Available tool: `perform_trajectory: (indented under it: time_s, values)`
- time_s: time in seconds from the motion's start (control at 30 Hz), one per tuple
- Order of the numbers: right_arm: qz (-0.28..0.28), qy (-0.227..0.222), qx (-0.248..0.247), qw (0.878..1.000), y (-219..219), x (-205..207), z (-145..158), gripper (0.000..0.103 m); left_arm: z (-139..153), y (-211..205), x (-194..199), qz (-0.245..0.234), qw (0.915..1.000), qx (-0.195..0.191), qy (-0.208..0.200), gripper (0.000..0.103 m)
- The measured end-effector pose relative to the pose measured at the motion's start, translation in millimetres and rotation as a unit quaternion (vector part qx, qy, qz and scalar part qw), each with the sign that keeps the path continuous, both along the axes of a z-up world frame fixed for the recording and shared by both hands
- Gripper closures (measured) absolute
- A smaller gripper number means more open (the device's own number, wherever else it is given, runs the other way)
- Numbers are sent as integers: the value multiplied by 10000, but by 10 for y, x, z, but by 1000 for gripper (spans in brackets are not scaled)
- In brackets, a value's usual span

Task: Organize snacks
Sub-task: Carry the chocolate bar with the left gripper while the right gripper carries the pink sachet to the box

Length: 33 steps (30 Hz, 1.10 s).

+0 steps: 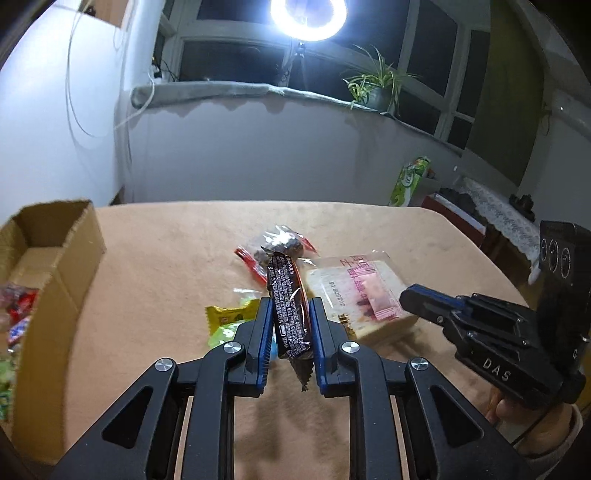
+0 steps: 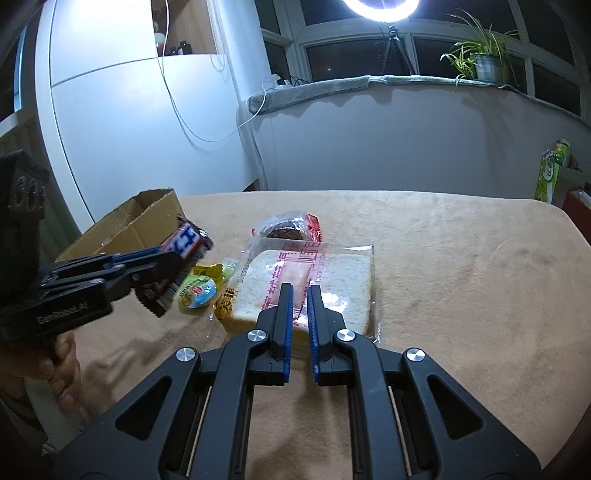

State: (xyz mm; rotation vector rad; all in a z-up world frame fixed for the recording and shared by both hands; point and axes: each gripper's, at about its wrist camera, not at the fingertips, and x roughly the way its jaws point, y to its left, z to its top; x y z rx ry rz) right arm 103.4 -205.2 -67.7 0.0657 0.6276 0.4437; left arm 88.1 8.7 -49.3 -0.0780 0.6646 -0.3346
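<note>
Left gripper (image 1: 290, 306) clamps chocolate bar (image 1: 289, 314), hiding its label's middle

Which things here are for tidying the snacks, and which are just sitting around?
For the job: chocolate bar in the left gripper, cardboard box, bagged bread, yellow sweets, dark snack bag.

Just around: potted plant, ring light, green carton.

Ring light (image 1: 308, 18) glares at top, on a tripod (image 2: 397, 51) before dark windows (image 1: 229, 61). Potted plant (image 1: 376, 88) sits on the sill, which a grey cloth (image 1: 207, 90) covers. White cable (image 2: 184, 122) hangs down the white wall (image 1: 48, 122). Green carton (image 1: 408, 181) stands beyond the tabletop's far right corner, near a lace runner (image 1: 506, 218).
</note>
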Motion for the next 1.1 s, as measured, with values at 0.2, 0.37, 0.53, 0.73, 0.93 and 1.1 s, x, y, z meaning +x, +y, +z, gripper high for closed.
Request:
perform_trajectory:
  time_s: [0.2,0.37,0.53,0.73,0.93,1.1]
  values:
    - [-173,48,-198,9996,102,140,27,64,68,74,-56,50,10000,-47,-47,85]
    - [-32,170,-702,9974,363,248,-13,61,139,206,-124,147,9997,-156,-147,85]
    - [36,206,-730,9971,389,216,-27,84,204,320,-191,241,9993,-194,-214,85]
    - [-195,113,-285,9993,156,103,51,84,281,407,-250,293,9988,-208,-342,85]
    - [-176,-205,-132,9995,206,7,340,84,392,545,-347,441,9975,-134,-531,85]
    - [89,-443,-119,9989,512,-33,538,84,464,810,-461,734,9950,-26,-682,85]
